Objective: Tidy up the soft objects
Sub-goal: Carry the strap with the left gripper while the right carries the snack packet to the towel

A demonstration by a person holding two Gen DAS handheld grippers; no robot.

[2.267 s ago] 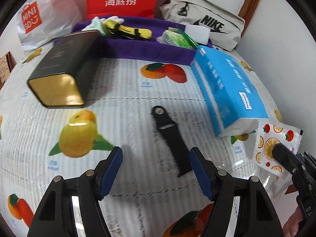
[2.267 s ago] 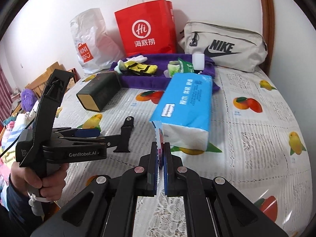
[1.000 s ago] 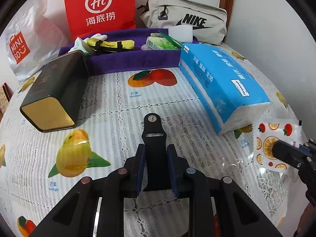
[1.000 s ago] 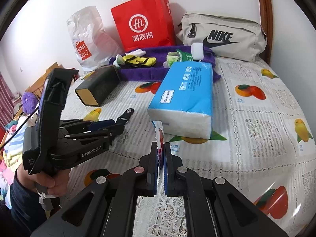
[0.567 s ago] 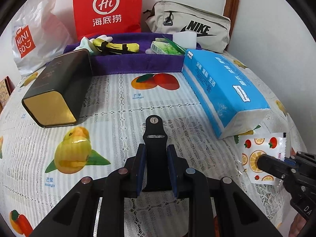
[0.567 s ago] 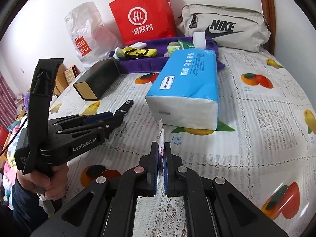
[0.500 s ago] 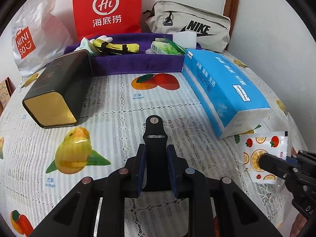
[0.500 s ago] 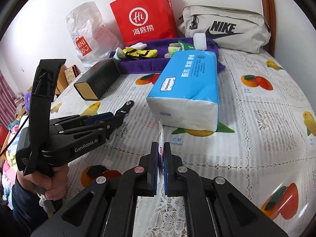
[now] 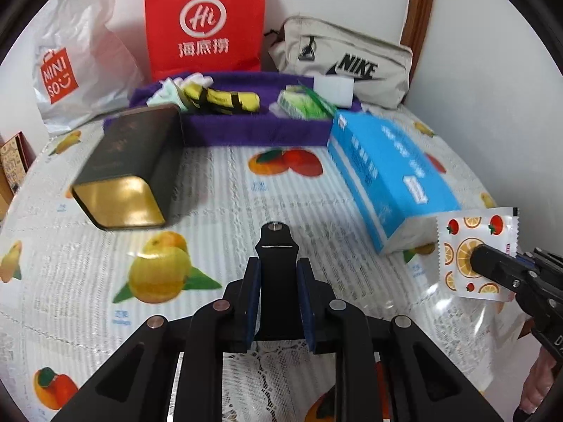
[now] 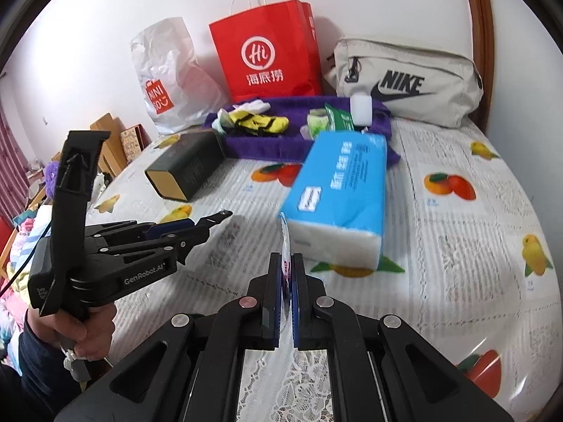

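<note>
My left gripper point(image 9: 278, 281) is shut on a black watch strap point(image 9: 276, 249) and holds it above the tablecloth; both also show in the right wrist view point(image 10: 211, 221). My right gripper point(image 10: 286, 263) is shut on a fruit-print sachet point(image 10: 285, 246), seen edge-on; in the left wrist view the sachet point(image 9: 471, 246) hangs at the right beside the blue tissue pack point(image 9: 387, 172). A purple tray point(image 9: 246, 130) at the back holds yellow-black gloves point(image 9: 225, 100), a green packet point(image 9: 302, 105) and a white block point(image 9: 332, 88).
A dark tin box with a gold end point(image 9: 130, 168) lies left of the tray. A red paper bag point(image 9: 207, 24), a white Miniso bag point(image 9: 70, 66) and a beige Nike bag point(image 9: 345, 59) stand along the wall. The fruit-print cloth point(image 9: 228, 190) covers the table.
My left gripper closed on the watch strap and lifted it off the cloth. Both grippers have moved forward toward the tray, the right one still holding the sachet.
</note>
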